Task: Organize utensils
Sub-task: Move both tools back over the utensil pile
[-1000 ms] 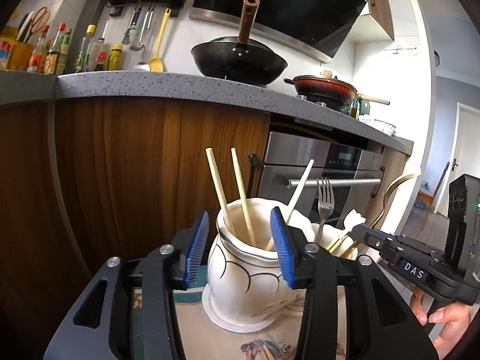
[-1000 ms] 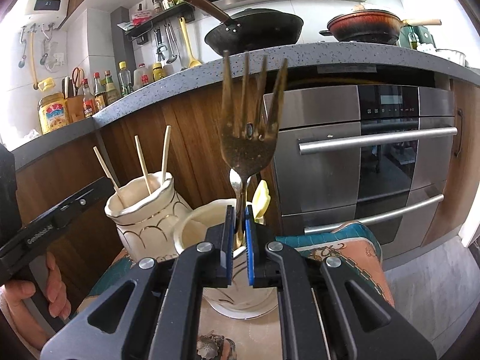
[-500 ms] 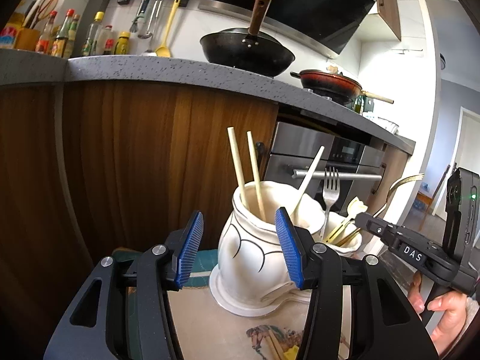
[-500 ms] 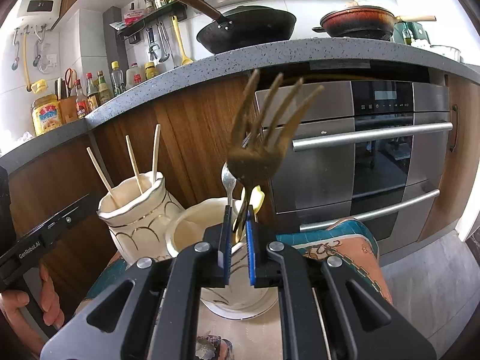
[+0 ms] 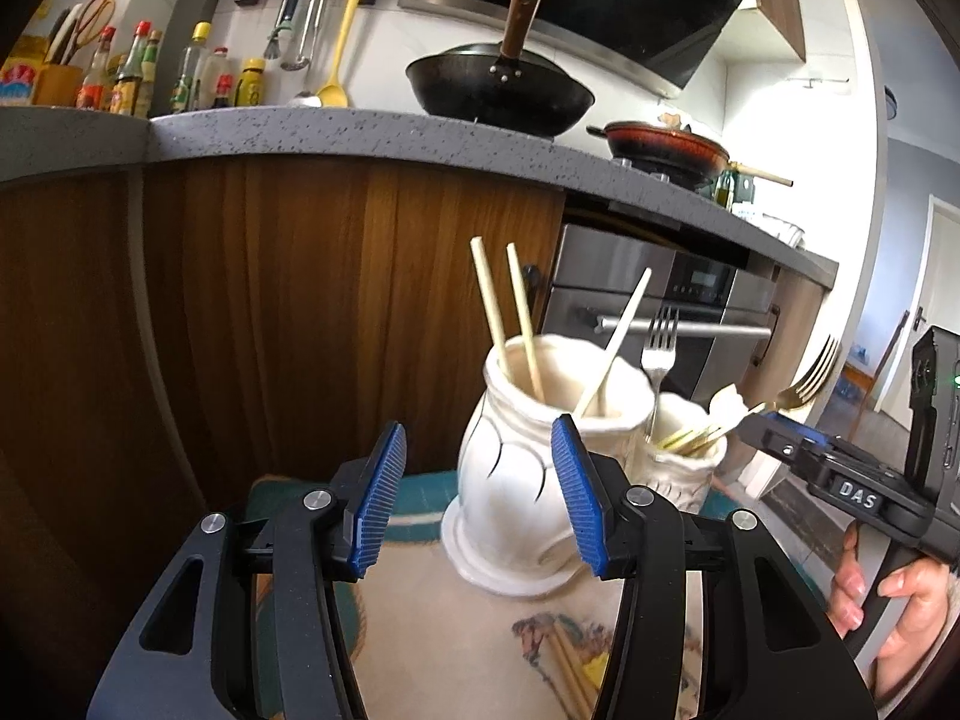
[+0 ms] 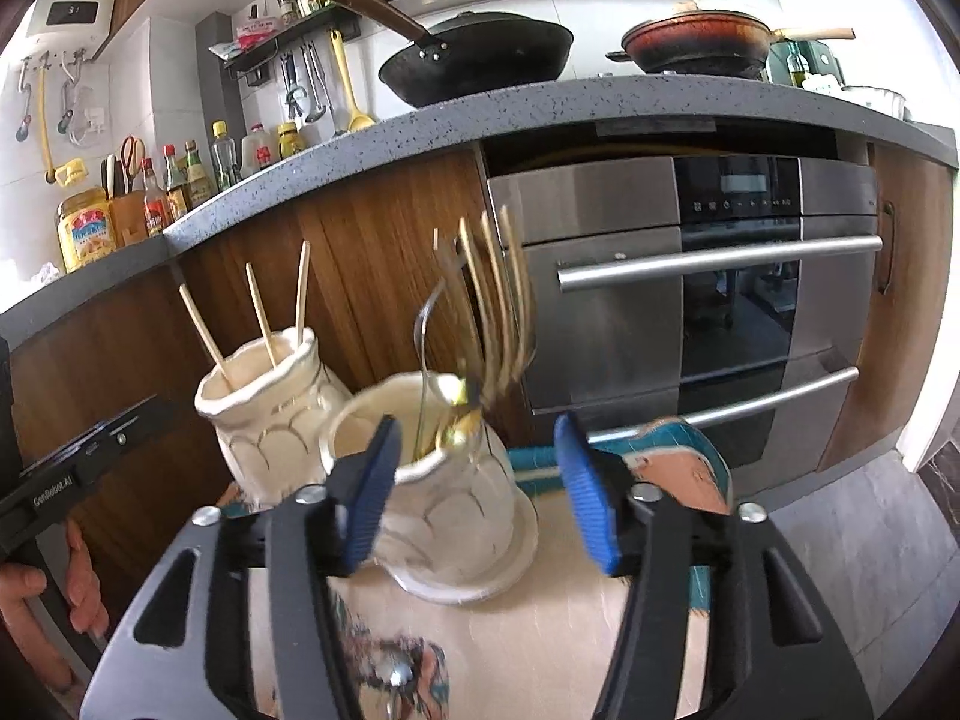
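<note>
Right gripper (image 6: pixel 477 495): spread wide, nothing gripped.
Gold fork (image 6: pixel 489 324): blurred, seen above the gripper, over the nearer vase (image 6: pixel 447 486).
Left gripper (image 5: pixel 480 495): held apart, empty.

The left gripper (image 5: pixel 477 495) is seen with its blue pads spread wide, nothing held between them. Just beyond the right pad, a white ceramic vase (image 5: pixel 534 456) is stood on a patterned mat (image 5: pixel 480 618), three chopsticks (image 5: pixel 492 306) leaning inside. A smaller white holder (image 5: pixel 684 468) behind it carries a silver fork (image 5: pixel 659 348). A gold fork (image 5: pixel 804 381) is seen at the right gripper (image 5: pixel 774 441), whose jaw state is hidden.
</note>
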